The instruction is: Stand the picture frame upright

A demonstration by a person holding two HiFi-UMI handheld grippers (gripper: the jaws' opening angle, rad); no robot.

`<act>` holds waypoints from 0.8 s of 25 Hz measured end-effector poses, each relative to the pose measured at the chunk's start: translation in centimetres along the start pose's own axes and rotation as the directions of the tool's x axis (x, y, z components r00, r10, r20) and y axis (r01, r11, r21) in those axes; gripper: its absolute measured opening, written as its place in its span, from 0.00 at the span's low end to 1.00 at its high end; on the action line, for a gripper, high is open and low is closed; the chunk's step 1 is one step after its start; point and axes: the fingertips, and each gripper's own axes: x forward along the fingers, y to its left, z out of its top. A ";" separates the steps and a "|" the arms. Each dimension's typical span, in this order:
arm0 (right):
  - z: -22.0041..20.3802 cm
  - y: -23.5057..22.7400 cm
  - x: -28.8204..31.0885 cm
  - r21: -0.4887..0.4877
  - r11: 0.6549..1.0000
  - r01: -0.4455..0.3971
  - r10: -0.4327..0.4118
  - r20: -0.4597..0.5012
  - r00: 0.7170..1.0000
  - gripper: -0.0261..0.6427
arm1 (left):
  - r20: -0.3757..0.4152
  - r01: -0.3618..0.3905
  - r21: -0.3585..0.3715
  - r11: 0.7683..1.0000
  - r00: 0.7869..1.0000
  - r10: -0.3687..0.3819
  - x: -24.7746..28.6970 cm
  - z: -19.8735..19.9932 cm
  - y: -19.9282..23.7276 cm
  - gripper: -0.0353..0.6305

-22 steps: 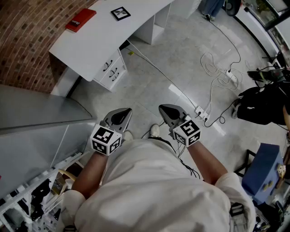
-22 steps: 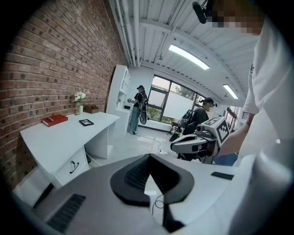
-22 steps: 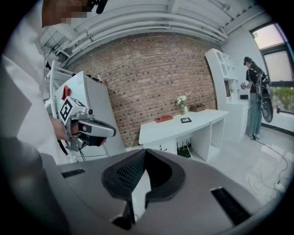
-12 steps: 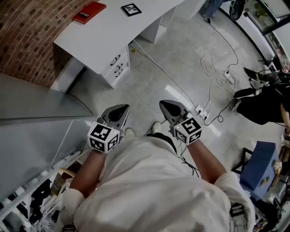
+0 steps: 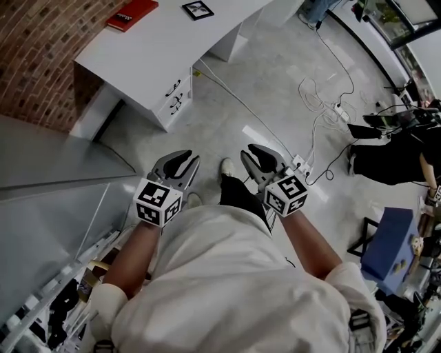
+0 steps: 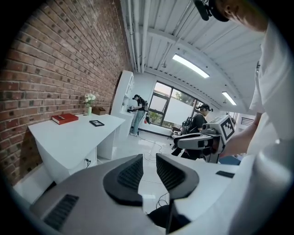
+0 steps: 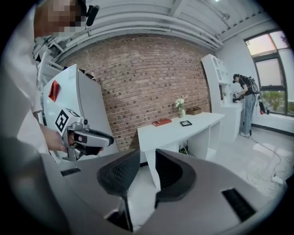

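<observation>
The black picture frame (image 5: 198,9) lies flat on the white desk (image 5: 158,52), far ahead of me at the top of the head view. The same frame (image 6: 96,123) is small in the left gripper view, and the frame (image 7: 186,123) also lies flat in the right gripper view. My left gripper (image 5: 180,164) and right gripper (image 5: 256,160) are held side by side close to my body, well short of the desk. Both are open, with a narrow gap between the pads and nothing in it.
A red book (image 5: 132,14) lies on the desk left of the frame, and a small vase of flowers (image 7: 180,105) stands by the brick wall. Cables and a power strip (image 5: 324,114) trail over the floor to the right. A grey cabinet (image 5: 55,165) stands at my left.
The desk has drifted a little in the head view as I step forward; one foot now shows ahead of my body. Both grippers stay open and keep their place near my chest.
</observation>
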 end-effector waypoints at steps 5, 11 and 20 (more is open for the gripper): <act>1.1 -4.4 2.0 0.010 1.000 0.020 -0.020 0.015 1.000 0.19 | 0.015 -0.026 0.001 1.000 1.000 0.026 3.2 1.8 2.3 0.20; 4.2 -11.5 5.8 -0.008 0.999 -0.036 0.036 0.024 0.999 0.20 | 0.009 -0.093 -0.010 0.996 0.996 0.093 9.1 5.4 5.6 0.21; 8.3 -23.3 8.8 -0.046 0.994 -0.101 0.101 0.001 0.995 0.20 | -0.010 -0.176 -0.021 0.984 0.984 0.176 19.6 12.5 8.2 0.20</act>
